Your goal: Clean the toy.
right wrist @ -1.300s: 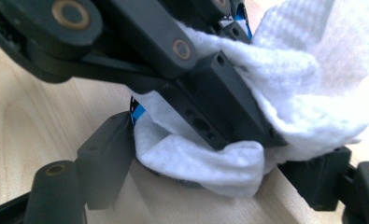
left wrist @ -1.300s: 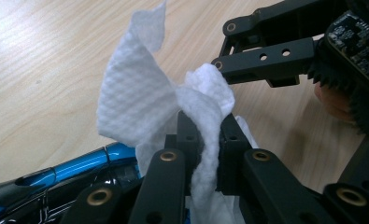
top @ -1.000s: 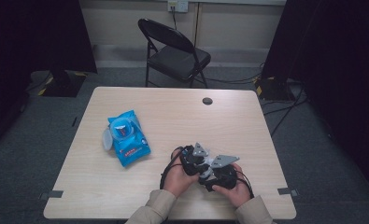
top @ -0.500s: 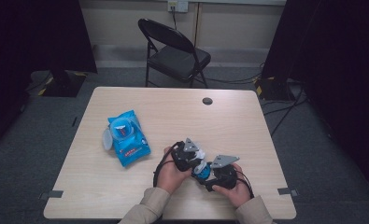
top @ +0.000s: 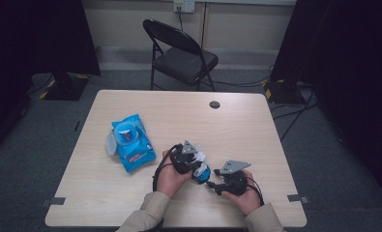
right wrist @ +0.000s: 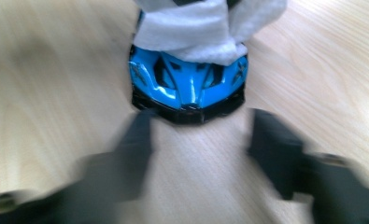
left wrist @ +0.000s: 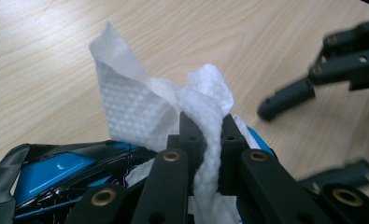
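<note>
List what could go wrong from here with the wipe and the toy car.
1. The left tool pinches the white wipe by a narrow fold, so rubbing may pull it free.
2. The blue toy car sits on the table with the right tool open around its front, not gripping; a push from the wipe could shove it away.

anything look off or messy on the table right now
Nothing spilled or damaged. The wipes pack lies askew with its lid flipped open to its left. The left gripper is pinching a crumpled white wipe over a blue toy car; the right gripper is open in front of the car.
</note>
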Available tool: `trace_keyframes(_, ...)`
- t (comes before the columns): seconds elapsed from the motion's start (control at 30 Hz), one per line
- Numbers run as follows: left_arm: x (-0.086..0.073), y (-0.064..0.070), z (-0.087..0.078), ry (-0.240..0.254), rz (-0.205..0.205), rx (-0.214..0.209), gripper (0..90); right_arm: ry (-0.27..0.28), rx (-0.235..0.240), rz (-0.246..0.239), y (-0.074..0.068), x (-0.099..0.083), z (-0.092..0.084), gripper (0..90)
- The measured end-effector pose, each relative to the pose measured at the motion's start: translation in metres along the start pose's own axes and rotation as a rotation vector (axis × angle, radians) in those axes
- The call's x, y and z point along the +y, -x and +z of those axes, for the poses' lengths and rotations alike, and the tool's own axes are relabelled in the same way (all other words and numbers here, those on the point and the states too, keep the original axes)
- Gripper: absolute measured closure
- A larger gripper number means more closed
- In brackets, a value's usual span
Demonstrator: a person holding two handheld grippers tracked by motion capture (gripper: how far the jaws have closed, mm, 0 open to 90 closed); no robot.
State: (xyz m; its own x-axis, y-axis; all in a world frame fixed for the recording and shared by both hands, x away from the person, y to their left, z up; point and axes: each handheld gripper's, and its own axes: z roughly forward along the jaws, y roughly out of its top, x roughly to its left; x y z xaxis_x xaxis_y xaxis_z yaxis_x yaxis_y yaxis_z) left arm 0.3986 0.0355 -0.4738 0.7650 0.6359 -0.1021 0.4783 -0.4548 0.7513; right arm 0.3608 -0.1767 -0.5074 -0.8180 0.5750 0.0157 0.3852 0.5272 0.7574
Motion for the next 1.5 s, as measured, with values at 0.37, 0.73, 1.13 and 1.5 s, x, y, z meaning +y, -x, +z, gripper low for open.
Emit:
trace_keyframes(0.37, 0.002, 0.009, 0.005, -0.003, 0.0, -0.023, 85.0, -0.007, 0.045, -0.011, -0.001, 0.016, 0.018, 16.6)
trace_keyframes(0.73, 0.005, 0.019, 0.008, -0.008, 0.02, -0.025, 85.1, -0.017, 0.019, -0.024, -0.004, 0.015, 0.019, 26.2)
trace_keyframes(1.13, 0.005, -0.001, -0.004, 0.001, 0.002, 0.038, 85.4, -0.017, 0.016, -0.02, -0.005, 0.015, 0.019, 26.3)
trace_keyframes(1.5, -0.006, -0.031, -0.016, 0.002, -0.077, 0.095, 85.3, -0.017, 0.016, -0.019, -0.005, 0.015, 0.019, 26.2)
